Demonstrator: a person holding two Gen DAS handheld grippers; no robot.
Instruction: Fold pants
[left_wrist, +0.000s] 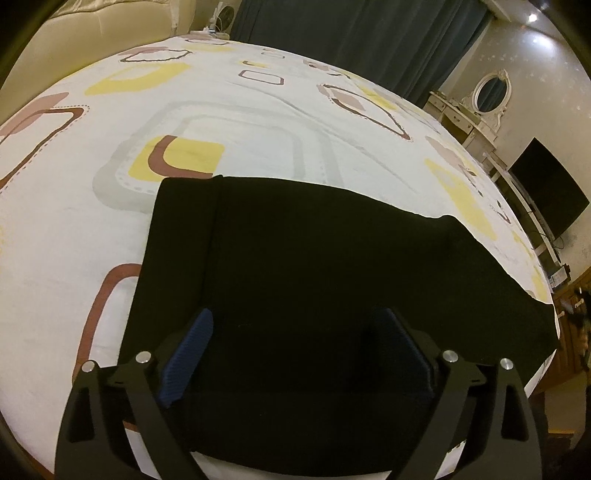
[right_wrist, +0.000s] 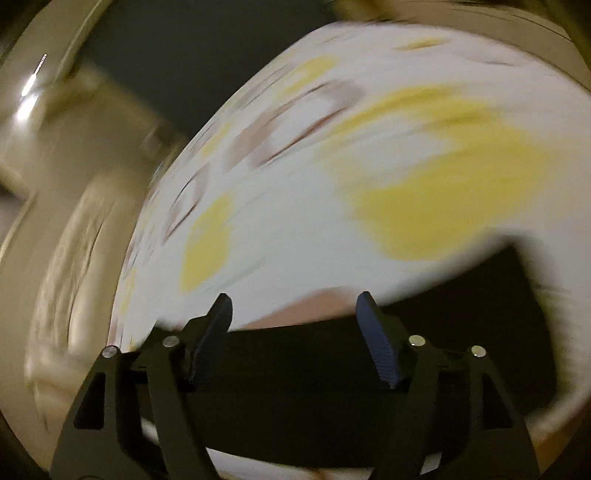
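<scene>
Black pants (left_wrist: 295, 258) lie folded flat on the patterned bedsheet (left_wrist: 258, 122); left gripper (left_wrist: 295, 328) and right gripper (right_wrist: 293, 310), jaws apart and empty, hover above, little folding apparently left.

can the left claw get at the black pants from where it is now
Probably yes. The left claw is open and sits directly over the black pants, which lie flat on the patterned bedsheet. Nothing lies between its pads and the fabric.

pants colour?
Black pants, plain; clearest in the left wrist view.
</scene>
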